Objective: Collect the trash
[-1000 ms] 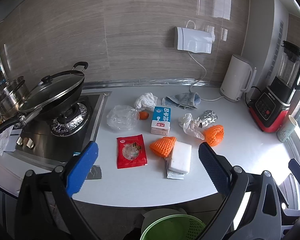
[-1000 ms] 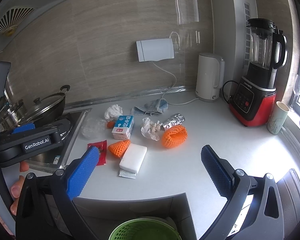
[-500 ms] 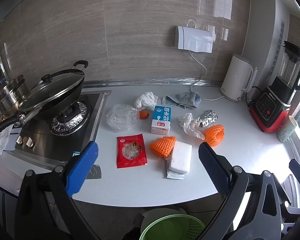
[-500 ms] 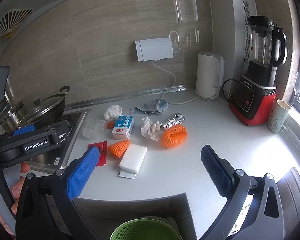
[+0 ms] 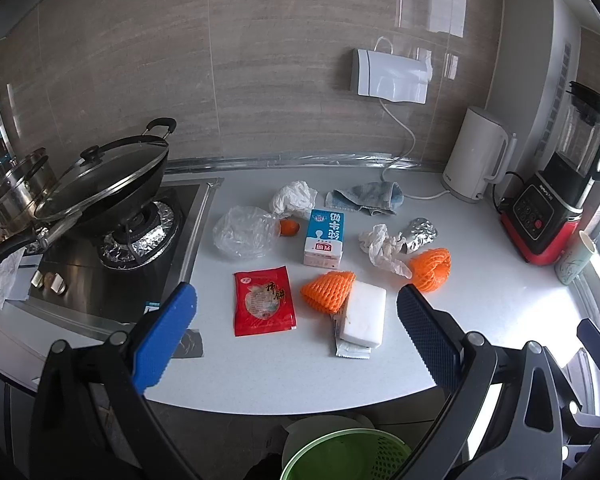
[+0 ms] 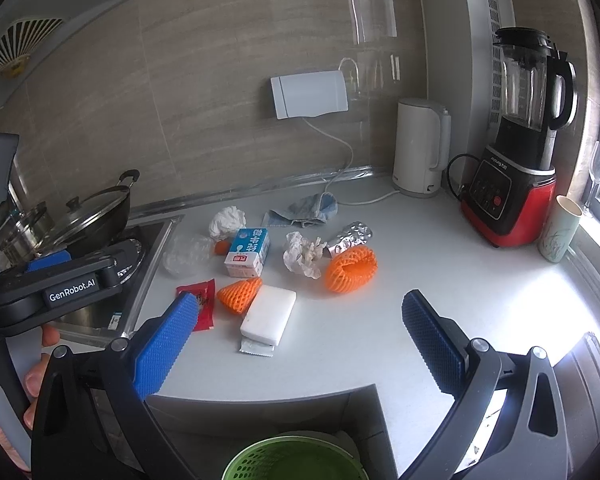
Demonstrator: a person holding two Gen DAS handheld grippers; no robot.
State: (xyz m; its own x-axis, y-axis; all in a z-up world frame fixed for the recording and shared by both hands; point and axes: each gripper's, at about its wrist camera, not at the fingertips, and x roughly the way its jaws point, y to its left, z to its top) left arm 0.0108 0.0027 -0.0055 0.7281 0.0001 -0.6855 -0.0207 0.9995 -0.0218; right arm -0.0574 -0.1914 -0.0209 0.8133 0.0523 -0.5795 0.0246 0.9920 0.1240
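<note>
Nothing has shifted since a second ago: both grippers hover as before in front of the counter (image 5: pixel 500 312). Left gripper (image 5: pixel 296 320) and right gripper (image 6: pixel 300 332) have fingers spread wide, empty, touching nothing. Trash lies mid-counter: milk carton (image 5: pixel 325 238), red packet (image 5: pixel 264 300), orange foam nets (image 5: pixel 329 291). Green basket (image 6: pixel 296 460) sits below.

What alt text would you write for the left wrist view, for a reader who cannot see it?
The open left gripper hovers over a white counter strewn with trash: a red packet, a milk carton, two orange foam nets, crumpled paper and a plastic bag. A lidded wok sits on the stove at left, and a green basket waits below the counter edge.
</note>
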